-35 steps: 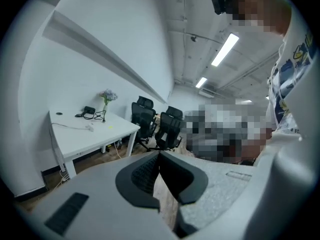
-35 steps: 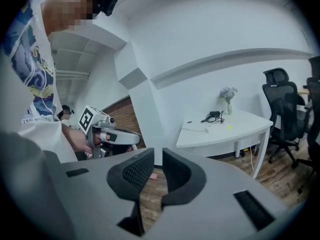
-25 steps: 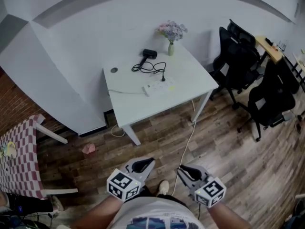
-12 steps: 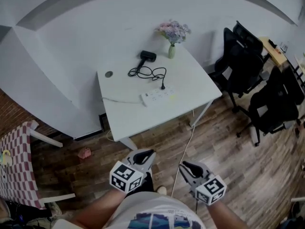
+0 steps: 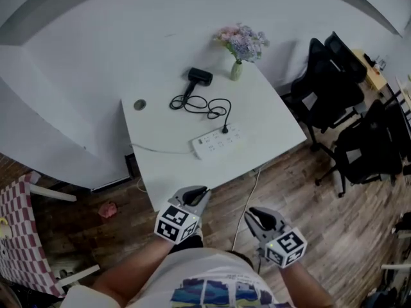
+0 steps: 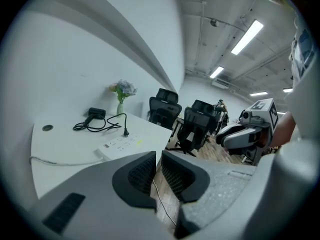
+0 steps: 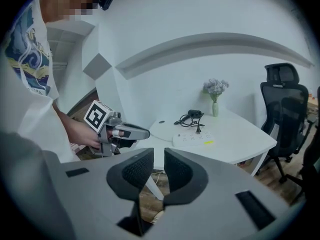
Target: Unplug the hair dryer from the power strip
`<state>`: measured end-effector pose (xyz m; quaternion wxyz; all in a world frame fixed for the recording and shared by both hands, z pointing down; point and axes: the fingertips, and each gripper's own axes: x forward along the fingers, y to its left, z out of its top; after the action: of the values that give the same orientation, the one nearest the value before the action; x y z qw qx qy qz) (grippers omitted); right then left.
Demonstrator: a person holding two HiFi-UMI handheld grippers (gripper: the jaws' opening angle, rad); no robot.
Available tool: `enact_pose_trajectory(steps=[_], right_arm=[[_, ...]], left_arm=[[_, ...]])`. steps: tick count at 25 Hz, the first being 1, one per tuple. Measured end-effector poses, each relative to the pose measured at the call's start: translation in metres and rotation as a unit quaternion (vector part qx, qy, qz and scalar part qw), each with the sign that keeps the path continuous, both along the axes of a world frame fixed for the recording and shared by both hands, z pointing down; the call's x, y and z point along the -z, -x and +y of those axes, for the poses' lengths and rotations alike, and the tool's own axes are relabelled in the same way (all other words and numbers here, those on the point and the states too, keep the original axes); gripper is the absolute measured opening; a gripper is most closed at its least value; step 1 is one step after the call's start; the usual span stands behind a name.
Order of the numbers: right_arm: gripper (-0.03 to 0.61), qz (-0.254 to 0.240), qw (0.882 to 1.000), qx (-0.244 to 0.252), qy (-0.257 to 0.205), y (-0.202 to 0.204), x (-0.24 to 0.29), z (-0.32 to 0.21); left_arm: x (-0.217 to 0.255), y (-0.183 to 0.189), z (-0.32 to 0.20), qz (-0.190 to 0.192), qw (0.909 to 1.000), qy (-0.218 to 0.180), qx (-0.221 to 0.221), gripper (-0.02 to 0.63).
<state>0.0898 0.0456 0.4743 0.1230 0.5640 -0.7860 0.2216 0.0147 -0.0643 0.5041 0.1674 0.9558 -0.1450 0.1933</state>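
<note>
A black hair dryer [image 5: 200, 76] lies at the back of the white table [image 5: 270, 114]. Its coiled black cord [image 5: 202, 103] ends in a plug [image 5: 225, 129] standing in the white power strip [image 5: 218, 142]. Both grippers hang over the wooden floor in front of the table, well short of the strip. My left gripper [image 5: 200, 191] and right gripper [image 5: 252, 213] each have their jaws a narrow slit apart with nothing between them. The left gripper view shows the strip [image 6: 119, 144] and dryer [image 6: 95, 113] beyond its jaws [image 6: 158, 156]. The right gripper view shows the strip [image 7: 194, 139] beyond its jaws [image 7: 159, 156].
A vase of flowers [image 5: 241, 47] stands at the table's back corner, and a round cable hole [image 5: 139, 104] sits at its left. Black office chairs [image 5: 334, 76] crowd the right. A white cable [image 5: 247, 201] hangs from the table to the floor. A checked table [image 5: 13, 236] stands at the left.
The person has walked closer, so the table looks larger and nearer. Both grippers have travelled forward with the body toward its front edge. The jaws look the same.
</note>
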Motion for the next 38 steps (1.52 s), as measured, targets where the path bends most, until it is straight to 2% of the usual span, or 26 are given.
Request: enact_pose_trajectory(steps=[8, 17, 27, 38], right_arm=[[0.055, 0.010, 1.000, -0.013, 0.019, -0.013, -0.016, -0.067], [0.063, 0.019, 0.998, 0.043, 0.032, -0.052, -0.036, -0.133], [0.063, 0.019, 0.993, 0.102, 0.052, -0.106, -0.065, -0.210], [0.081, 0.029, 0.982, 0.174, 0.071, -0.115, -0.104, -0.278]], left_arm=[[-0.044, -0.021, -0.073, -0.028, 0.9996, 0.000, 0.000, 0.031], [-0.087, -0.051, -0.126, -0.066, 0.9969, 0.010, 0.042, 0.020], [-0.119, -0.090, -0.161, -0.114, 0.9899, 0.028, 0.079, 0.006], [-0.143, -0.101, -0.177, -0.151, 0.9824, 0.055, 0.095, 0.003]])
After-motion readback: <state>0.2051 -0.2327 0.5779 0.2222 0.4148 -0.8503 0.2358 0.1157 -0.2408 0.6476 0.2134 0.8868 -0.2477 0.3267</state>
